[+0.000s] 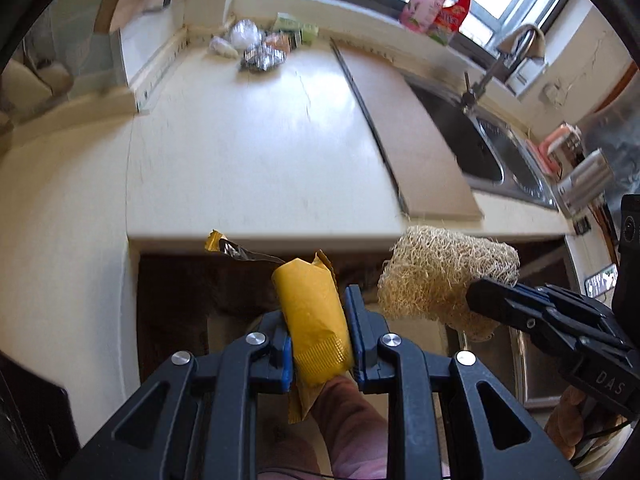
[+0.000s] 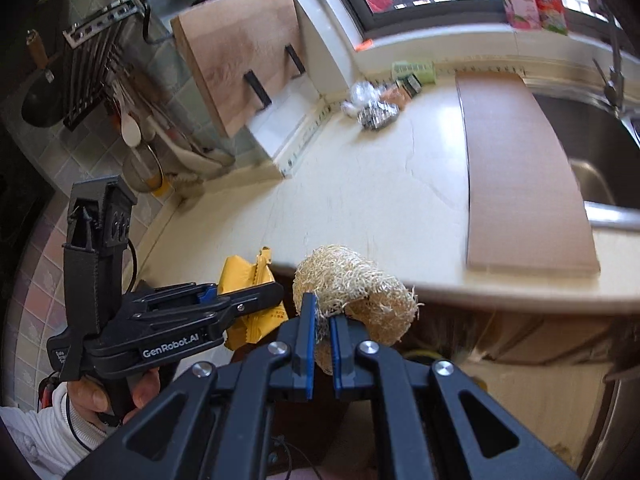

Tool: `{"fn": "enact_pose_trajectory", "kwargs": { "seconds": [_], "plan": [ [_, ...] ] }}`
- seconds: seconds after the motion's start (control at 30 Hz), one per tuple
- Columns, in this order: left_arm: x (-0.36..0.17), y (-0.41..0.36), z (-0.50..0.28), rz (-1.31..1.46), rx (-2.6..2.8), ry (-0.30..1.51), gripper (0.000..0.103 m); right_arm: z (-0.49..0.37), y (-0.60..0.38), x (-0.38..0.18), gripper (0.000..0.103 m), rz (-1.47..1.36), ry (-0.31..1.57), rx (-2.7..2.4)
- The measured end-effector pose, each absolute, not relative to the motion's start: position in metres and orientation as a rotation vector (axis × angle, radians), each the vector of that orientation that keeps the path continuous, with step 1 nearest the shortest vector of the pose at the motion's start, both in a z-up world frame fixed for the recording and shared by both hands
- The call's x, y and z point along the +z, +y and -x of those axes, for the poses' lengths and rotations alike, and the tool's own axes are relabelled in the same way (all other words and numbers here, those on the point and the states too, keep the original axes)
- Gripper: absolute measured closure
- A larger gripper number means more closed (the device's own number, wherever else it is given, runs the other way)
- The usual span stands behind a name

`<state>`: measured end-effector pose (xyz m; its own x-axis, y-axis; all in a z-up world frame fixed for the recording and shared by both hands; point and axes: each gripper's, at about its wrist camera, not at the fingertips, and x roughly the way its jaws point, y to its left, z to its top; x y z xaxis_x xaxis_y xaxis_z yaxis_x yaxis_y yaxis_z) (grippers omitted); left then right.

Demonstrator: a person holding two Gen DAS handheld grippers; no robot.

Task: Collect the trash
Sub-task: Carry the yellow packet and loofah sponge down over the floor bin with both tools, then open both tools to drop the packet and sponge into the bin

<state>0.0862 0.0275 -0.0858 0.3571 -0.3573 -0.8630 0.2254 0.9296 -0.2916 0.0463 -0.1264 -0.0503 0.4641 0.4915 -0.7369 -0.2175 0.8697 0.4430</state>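
My left gripper is shut on a rolled yellow wrapper with a torn foil end, held in front of the cream counter's front edge. In the right wrist view the same yellow wrapper sits in the left gripper at lower left. My right gripper is shut on a straw-coloured loofah scrubber, also off the counter edge. In the left wrist view the loofah hangs to the right, pinched by the right gripper. More trash lies in the counter's far corner.
A brown board lies on the counter beside the steel sink with its tap. A wooden cutting board leans on the left wall, with utensils hanging beside it. Colourful pouches stand on the windowsill. A hand holds the left gripper.
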Motion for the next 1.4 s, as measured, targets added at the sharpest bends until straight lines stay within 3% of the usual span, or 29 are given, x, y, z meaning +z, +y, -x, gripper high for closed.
{"fn": "enact_pose_trajectory", "kwargs": {
  "seconds": [0.33,0.87,0.97,1.03,1.2,1.23,1.4],
  "plan": [
    [-0.188,0.010,-0.056,0.121,-0.396,1.331,0.083,-0.013,-0.131,-0.154,0.097,-0.328,1.254,0.329],
    [-0.444,0.009,-0.087,0.062,-0.246,1.449,0.081,-0.042,-0.139,-0.430,0.093,-0.259,1.476,0.280],
    [-0.482,0.008,-0.090,0.030,-0.249,1.457,0.062,-0.057,-0.133,-0.472,0.091,-0.243,1.509,0.289],
    [-0.503,0.003,-0.090,0.011,-0.251,1.458,0.044,-0.062,-0.132,-0.496,0.082,-0.237,1.526,0.304],
    [-0.550,0.004,-0.099,0.000,-0.234,1.475,0.029,-0.071,-0.125,-0.534,0.063,-0.195,1.533,0.313],
    [-0.555,0.004,-0.100,-0.006,-0.225,1.477,0.022,-0.072,-0.124,-0.538,0.061,-0.195,1.533,0.312],
    [-0.564,0.005,-0.098,-0.034,-0.201,1.475,0.006,-0.073,-0.124,-0.546,0.056,-0.184,1.536,0.311]
  ]
}}
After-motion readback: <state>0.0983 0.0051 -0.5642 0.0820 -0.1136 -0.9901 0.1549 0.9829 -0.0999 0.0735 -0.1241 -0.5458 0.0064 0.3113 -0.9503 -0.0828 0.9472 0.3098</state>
